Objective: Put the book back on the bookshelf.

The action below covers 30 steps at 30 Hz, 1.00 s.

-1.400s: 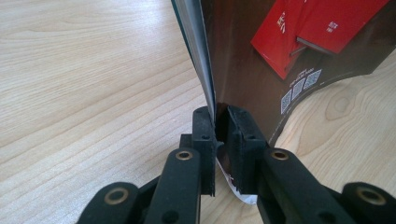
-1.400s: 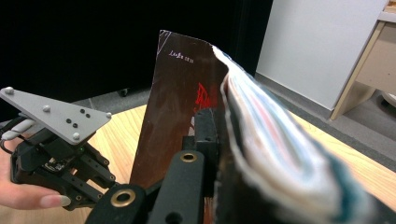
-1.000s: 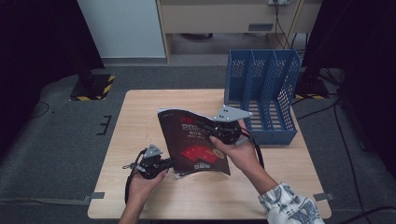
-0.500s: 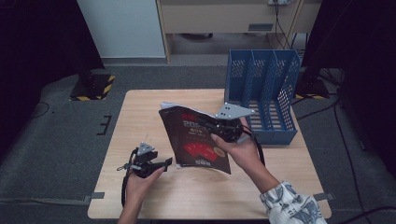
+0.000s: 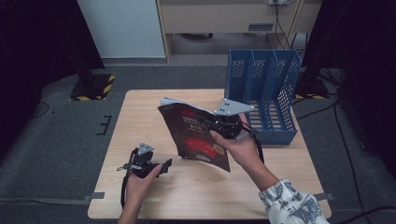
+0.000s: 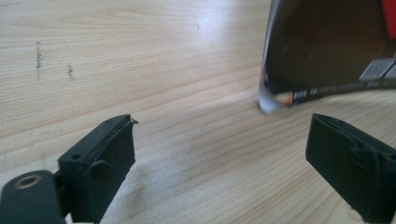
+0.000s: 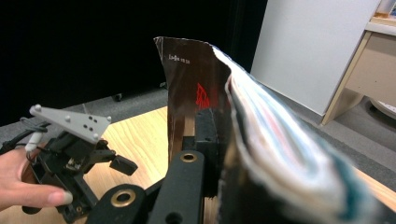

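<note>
Right gripper (image 5: 223, 126) had its jaws clamped on the dark magazine (image 5: 194, 135), holding it tilted above the counter (image 5: 140, 107) near the blue file rack (image 5: 261, 88). Left gripper (image 5: 159, 169) sat off to the side — jaws just opened wide, nothing between them — magazine's lower corner resting on the wood ahead.

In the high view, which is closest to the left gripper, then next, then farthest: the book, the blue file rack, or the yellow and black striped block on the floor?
Measured from the left gripper, low on the table's left side:
1. The book, just to its right, held up by the right gripper.
2. The striped block, on the floor beyond the table's left corner.
3. The blue file rack, at the table's far right corner.
</note>
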Tool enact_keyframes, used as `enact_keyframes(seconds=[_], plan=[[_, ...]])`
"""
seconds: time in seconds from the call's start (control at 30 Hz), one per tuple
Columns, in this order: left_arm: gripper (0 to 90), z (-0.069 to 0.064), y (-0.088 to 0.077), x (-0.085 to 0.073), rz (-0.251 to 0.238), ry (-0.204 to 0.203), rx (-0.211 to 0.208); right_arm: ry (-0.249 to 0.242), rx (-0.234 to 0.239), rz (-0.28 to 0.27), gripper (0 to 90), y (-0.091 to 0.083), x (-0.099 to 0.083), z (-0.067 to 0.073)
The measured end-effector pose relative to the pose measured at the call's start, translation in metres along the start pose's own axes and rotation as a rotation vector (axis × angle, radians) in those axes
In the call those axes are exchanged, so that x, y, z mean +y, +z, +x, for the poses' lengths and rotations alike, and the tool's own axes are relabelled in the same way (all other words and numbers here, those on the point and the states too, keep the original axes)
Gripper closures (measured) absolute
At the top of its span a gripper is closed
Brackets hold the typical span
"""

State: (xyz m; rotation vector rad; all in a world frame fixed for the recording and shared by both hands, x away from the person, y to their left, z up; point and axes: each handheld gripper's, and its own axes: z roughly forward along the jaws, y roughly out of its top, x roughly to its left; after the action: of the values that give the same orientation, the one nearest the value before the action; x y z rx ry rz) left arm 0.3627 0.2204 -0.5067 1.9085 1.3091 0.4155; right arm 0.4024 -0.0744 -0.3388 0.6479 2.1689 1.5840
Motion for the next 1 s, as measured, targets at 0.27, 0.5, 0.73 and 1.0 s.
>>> enact_keyframes(seconds=[0.27, 0.5, 0.73, 1.0], plan=[[6.8, 0.007, 0.003, -0.005, 0.022, -0.007, 0.046, 0.013, -0.017, -0.002, 87.0, 0.003, 0.012, -0.003], [6.9, 0.01, 0.007, -0.008, 0.053, -0.001, 0.084, 0.028, -0.022, -0.014, 87.0, 0.001, 0.02, -0.007], [6.8, 0.009, 0.01, -0.01, 0.076, 0.013, 0.1, 0.036, -0.029, -0.012, 87.0, 0.0, 0.026, -0.012], [6.8, 0.009, 0.013, -0.013, 0.101, 0.018, 0.108, 0.045, -0.033, -0.022, 87.1, -0.005, 0.037, -0.014]])
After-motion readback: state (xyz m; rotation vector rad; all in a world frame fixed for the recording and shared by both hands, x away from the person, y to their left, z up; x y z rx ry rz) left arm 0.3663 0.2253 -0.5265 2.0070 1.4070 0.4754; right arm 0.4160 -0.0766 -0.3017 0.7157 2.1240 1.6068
